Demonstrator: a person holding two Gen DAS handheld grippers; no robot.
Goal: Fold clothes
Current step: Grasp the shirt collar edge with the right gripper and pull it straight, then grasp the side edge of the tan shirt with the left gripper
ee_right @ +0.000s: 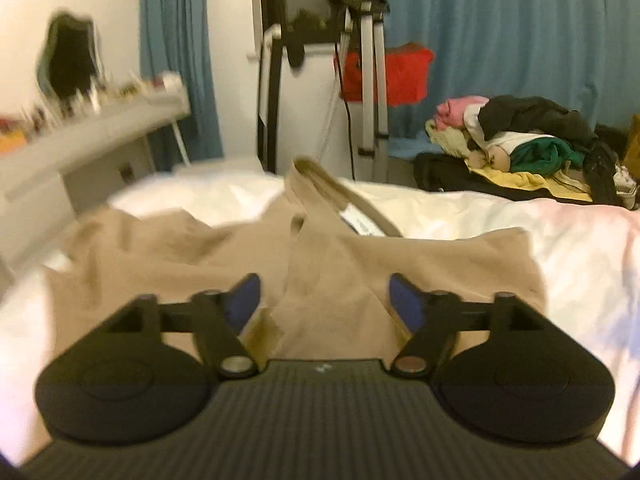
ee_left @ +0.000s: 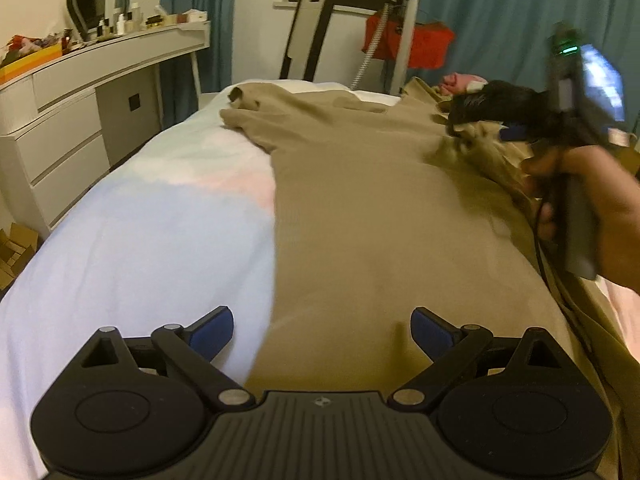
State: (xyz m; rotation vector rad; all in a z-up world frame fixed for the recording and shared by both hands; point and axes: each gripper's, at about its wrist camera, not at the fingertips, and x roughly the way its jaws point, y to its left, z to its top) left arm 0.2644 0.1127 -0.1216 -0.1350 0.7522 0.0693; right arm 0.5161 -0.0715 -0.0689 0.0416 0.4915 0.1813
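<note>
A tan long-sleeved garment (ee_left: 360, 200) lies spread on the white bed (ee_left: 140, 240), one sleeve bunched at the far left. My left gripper (ee_left: 322, 330) is open and empty, low over the garment's near hem. In the right wrist view the same garment (ee_right: 328, 280) shows its collar and white label. My right gripper (ee_right: 324, 300) is open, with a raised fold of the tan cloth between its blue pads (ee_right: 404, 300); it is also in the left wrist view (ee_left: 492, 120), blurred, at the garment's far right shoulder.
A white dresser (ee_left: 72, 120) with bottles stands left of the bed. A pile of mixed clothes (ee_right: 532, 148) sits at the far right. A tripod (ee_right: 368, 80) and a red item (ee_right: 404, 72) stand before blue curtains. Cardboard boxes (ee_left: 16, 256) lie on the floor at left.
</note>
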